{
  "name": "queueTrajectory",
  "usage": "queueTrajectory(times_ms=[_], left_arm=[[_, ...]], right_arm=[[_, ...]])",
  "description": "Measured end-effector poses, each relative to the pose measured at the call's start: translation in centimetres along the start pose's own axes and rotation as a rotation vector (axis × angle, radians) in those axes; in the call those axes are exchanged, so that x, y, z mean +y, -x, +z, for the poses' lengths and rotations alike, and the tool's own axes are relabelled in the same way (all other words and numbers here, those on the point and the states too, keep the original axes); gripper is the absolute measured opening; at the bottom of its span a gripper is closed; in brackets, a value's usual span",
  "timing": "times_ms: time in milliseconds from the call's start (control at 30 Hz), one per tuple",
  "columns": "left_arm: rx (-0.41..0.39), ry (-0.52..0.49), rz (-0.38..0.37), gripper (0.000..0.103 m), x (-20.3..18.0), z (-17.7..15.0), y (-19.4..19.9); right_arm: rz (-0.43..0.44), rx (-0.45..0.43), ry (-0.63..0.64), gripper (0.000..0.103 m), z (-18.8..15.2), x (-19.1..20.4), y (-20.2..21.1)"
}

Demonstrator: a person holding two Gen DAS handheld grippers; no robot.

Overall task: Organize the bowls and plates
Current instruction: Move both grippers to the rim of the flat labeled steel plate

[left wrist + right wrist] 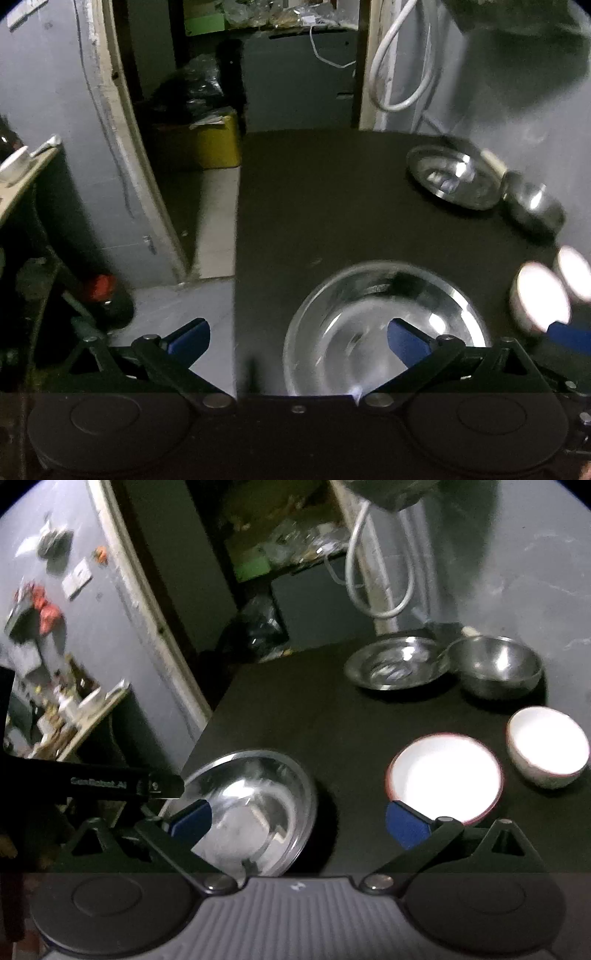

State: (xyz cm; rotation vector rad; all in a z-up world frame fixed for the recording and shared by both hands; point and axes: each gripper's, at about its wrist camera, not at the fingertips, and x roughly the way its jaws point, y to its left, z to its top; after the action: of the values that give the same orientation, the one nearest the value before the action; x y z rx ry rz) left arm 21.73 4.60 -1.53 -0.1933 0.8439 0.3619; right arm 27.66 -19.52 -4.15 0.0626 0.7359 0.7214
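Tongs (298,821) spread empty; three steel dishes (255,812), two white bowls (445,775).

On the table (295,709), a large plate (255,812) lay front left. A bowl (445,777) sat to its right, a second bowl (548,746) farther right. Behind them stood a small plate (395,666) and a steel bowl (495,670), touching.

"GenRobot_AI" — left claw (110,781), blurred
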Motion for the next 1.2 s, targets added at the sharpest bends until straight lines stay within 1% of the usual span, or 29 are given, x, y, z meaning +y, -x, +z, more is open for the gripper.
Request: queueTrajectory(times_ms=[133,200,267,300,367,467,633,667,767,867,933,967,1000,1033,1067,1100,1133,1167,1200], left_arm=[[-0.034,0.030,-0.063,0.102,-0.7,3.1,-1.4],[-0.052,0.038,-0.132,0.102,-1.4,4.8,-2.5],[-0.055,0.028,-0.199,0.102,-2.0,6.3,-3.9],[-0.051,0.020,-0.223,0.102,-2.5,7.2,-4.9],[-0.047,0.004,-0.236,0.102,-3.5,8.5,-6.6],[-0.044,-0.015,-0.242,0.102,-5.2,11.0,-9.8],[-0.014,-0.047,-0.268,0.102,-7.3,14.6,-15.2],[-0.011,-0.056,-0.272,0.102,-7.4,15.2,-16.1],[0.003,-0.072,-0.287,0.102,-8.2,16.7,-18.4],[0.011,-0.088,-0.318,0.102,-8.8,17.5,-20.1],[0.012,-0.109,-0.323,0.102,-9.2,17.8,-20.9],[0.011,-0.116,-0.324,0.102,-9.4,17.9,-21.1],[0.010,-0.121,-0.329,0.100,-9.5,18.0,-21.4],[0.012,-0.121,-0.336,0.099,-9.6,18.0,-21.7],[0.017,-0.117,-0.342,0.094,-9.7,18.1,-21.9],[0.024,-0.109,-0.344,0.087,-9.8,18.1,-22.1],[0.027,-0.099,-0.344,0.083,-9.8,18.1,-22.2],[0.028,-0.094,-0.349,0.076,-9.9,18.1,-22.3],[0.031,-0.094,-0.357,0.071,-10.0,18.0,-22.3]], right_arm=[[-0.039,-0.056,-0.032,0.103,2.3,-2.1,-0.6],[-0.066,-0.072,-0.057,0.103,3.6,-3.2,-1.2],[-0.106,-0.054,-0.089,0.103,4.9,-4.3,-2.3],[-0.139,-0.035,-0.111,0.103,5.6,-4.9,-3.1],[-0.161,-0.030,-0.144,0.103,6.4,-6.0,-4.1],[-0.161,-0.038,-0.183,0.103,7.8,-7.5,-5.8],[-0.184,-0.034,-0.237,0.103,9.6,-8.6,-8.8],[-0.196,-0.031,-0.242,0.103,9.9,-8.6,-9.4],[-0.271,-0.006,-0.275,0.102,10.4,-8.6,-11.3],[-0.302,-0.003,-0.333,0.097,10.6,-9.0,-12.5],[-0.310,0.002,-0.372,0.092,10.6,-9.4,-13.2],[-0.316,0.005,-0.385,0.087,10.6,-9.6,-13.6],[-0.323,0.007,-0.394,0.083,10.6,-9.7,-13.9],[-0.329,0.009,-0.400,0.081,10.6,-9.7,-14.1],[-0.335,0.010,-0.407,0.077,10.6,-9.8,-14.4],[-0.339,0.010,-0.415,0.073,10.6,-9.9,-14.7],[-0.339,0.013,-0.426,0.070,10.7,-10.0,-15.1],[-0.339,0.015,-0.437,0.066,10.7,-10.1,-15.2],[-0.343,0.020,-0.446,0.063,10.7,-10.1,-15.4]])
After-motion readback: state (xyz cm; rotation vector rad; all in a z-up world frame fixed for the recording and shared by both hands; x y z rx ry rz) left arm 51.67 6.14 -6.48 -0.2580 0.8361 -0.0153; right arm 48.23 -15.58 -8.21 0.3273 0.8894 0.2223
